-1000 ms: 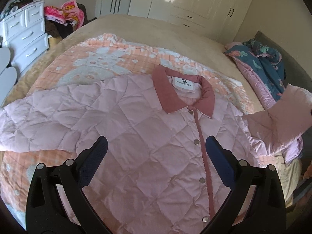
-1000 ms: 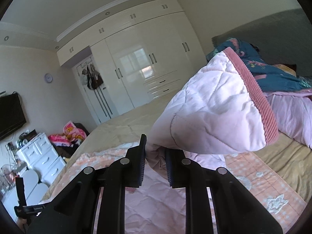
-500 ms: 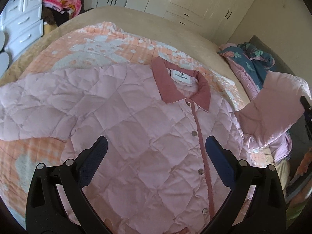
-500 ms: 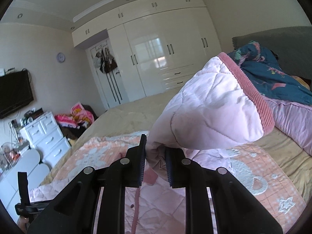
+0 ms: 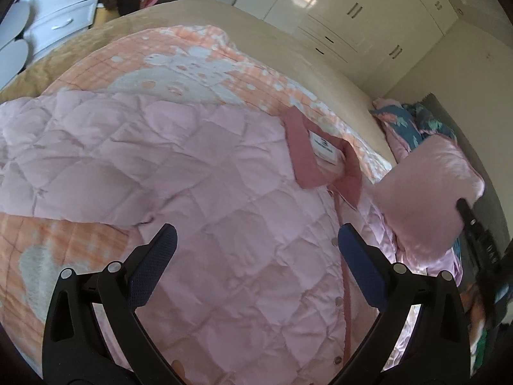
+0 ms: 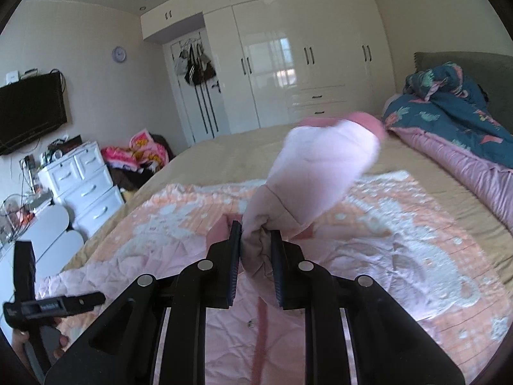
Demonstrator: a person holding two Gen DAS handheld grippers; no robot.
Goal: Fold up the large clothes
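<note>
A pink quilted jacket (image 5: 205,173) with a darker pink collar (image 5: 307,157) lies front up on a peach patterned blanket (image 5: 179,61) on the bed. My left gripper (image 5: 255,250) is open and empty, hovering over the jacket's chest. My right gripper (image 6: 255,240) is shut on the jacket's right sleeve (image 6: 320,173) and holds it up above the jacket body (image 6: 224,320); the cuff hangs forward. The lifted sleeve (image 5: 429,192) shows at the right in the left wrist view.
A blue floral duvet (image 6: 449,109) and pink bedding (image 6: 474,173) are piled at the bed's head. White drawers (image 6: 83,186) and a clothes pile (image 6: 141,150) stand beside the bed. Wardrobes (image 6: 304,57) line the far wall.
My right gripper has carried the sleeve leftward over the jacket body, and the cuff has swung down and forward. My left gripper has shifted left over the chest, still open.
</note>
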